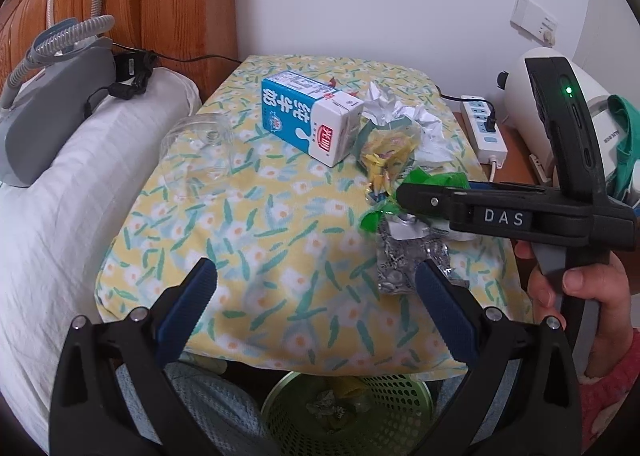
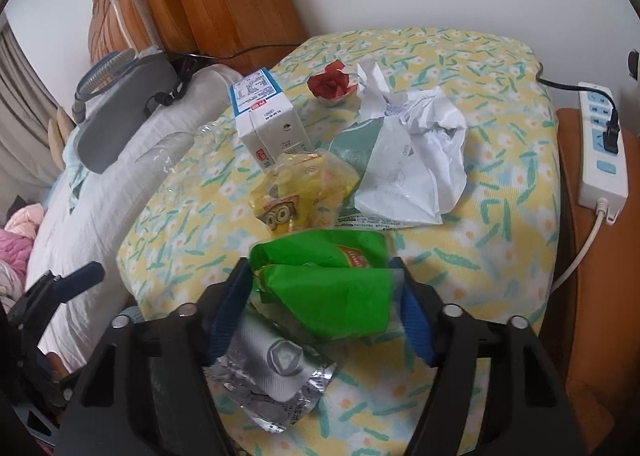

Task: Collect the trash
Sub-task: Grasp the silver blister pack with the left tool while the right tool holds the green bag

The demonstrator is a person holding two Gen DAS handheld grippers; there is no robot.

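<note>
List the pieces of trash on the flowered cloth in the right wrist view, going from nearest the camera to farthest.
silver foil packet → green wrapper, between the right gripper's fingers → yellow Minions bag → white plastic bag → milk carton → red crumpled paper

trash lies around the blue-and-white milk carton (image 2: 262, 118), which rests on its side: a yellow minion wrapper (image 2: 298, 192) just in front, a crumpled white bag (image 2: 412, 164) to its right, a green packet (image 2: 328, 280) and silver foil pouch (image 2: 276, 380) nearer still
</note>
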